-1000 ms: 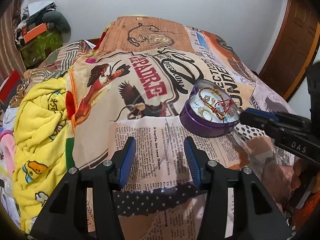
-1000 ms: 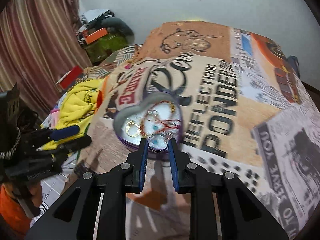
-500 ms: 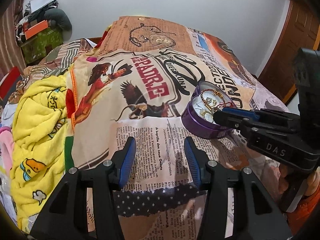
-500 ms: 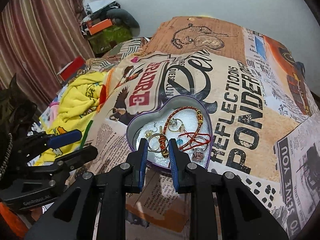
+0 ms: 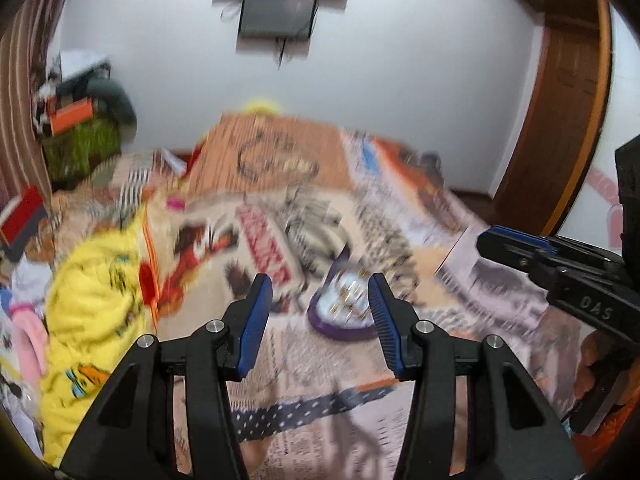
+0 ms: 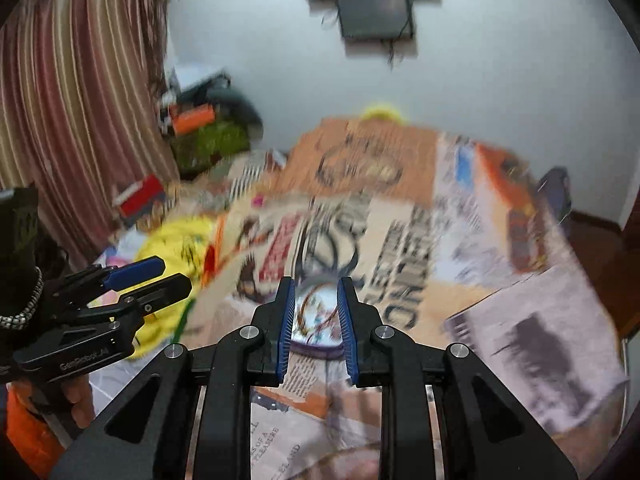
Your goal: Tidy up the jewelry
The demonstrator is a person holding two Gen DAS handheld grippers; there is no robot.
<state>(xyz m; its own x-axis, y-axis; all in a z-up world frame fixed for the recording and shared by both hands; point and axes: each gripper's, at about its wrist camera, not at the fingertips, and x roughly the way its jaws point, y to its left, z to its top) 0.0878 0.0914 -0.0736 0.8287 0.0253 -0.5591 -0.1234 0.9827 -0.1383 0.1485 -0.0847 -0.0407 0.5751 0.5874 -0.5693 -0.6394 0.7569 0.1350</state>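
Note:
A purple heart-shaped tin (image 5: pixel 340 322) with gold rings and a red-beaded bracelet inside sits on the printed bedspread (image 5: pixel 300 360). It also shows, blurred, in the right wrist view (image 6: pixel 316 346). My left gripper (image 5: pixel 320 292) is open and empty, raised above the bed with the tin seen between its fingers. My right gripper (image 6: pixel 316 294) is open with a narrower gap and empty, raised behind the tin. It shows in the left wrist view (image 5: pixel 516 246) at the right. The left gripper shows at the left of the right wrist view (image 6: pixel 148 278).
A yellow cartoon blanket (image 5: pixel 96 308) lies bunched at the bed's left side. Clutter with a green bag (image 5: pixel 80 148) sits in the far left corner by a striped curtain (image 6: pixel 80 120). A wooden door (image 5: pixel 560 100) stands at the right. A dark wall-mounted unit (image 5: pixel 284 0) hangs above.
Both grippers have lifted and pulled back from the tin, and the views now tilt up toward the wall. The right gripper, which held a ring over the tin, is wider and empty.

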